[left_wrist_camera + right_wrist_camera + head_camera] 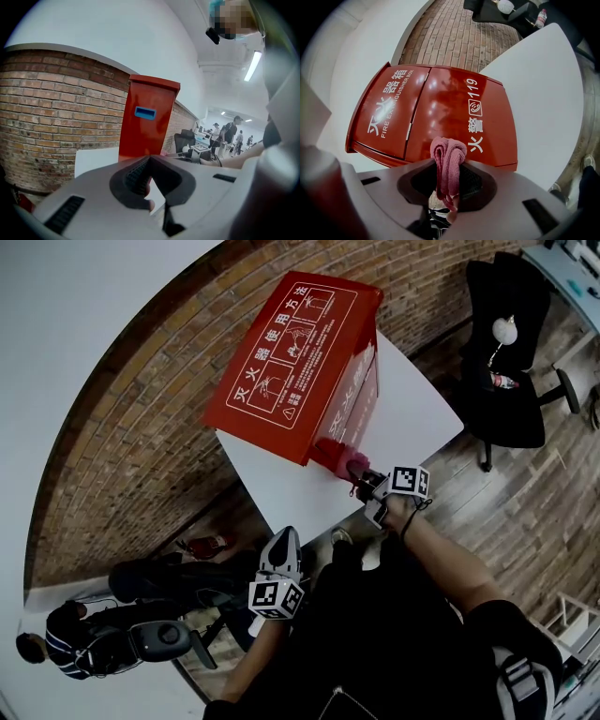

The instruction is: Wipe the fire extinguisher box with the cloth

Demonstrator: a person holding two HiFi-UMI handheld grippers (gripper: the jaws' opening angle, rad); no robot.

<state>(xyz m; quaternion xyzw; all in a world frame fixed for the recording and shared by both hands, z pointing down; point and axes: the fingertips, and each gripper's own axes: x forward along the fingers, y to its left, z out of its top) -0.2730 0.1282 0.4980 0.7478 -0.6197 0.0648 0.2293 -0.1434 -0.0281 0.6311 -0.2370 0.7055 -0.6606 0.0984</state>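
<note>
We are clenching the bunched cloth [448,157] in the right gripper's [364,479] jaws, its end aimed at the box [291,362] front for wiping; contact is unclear. The left gripper [283,538], jaws closed on nothing, is waiting aside. The box is standing on the bench [417,404], doors facing us, long axis running along the brick wall [141,427].

the left gripper [283,538] and the right gripper [360,471] each have a pale grey moulded shell. a dark hollow in it surrounds the black ribbed pads [133,178], and narrow black slotted insets [65,213] sit on either side. each gripper carries a white marker cube [275,598] printed with black squares. the person wears a black top [375,643] with short sleeves. a thin black band [410,518] circles the right wrist.
</note>
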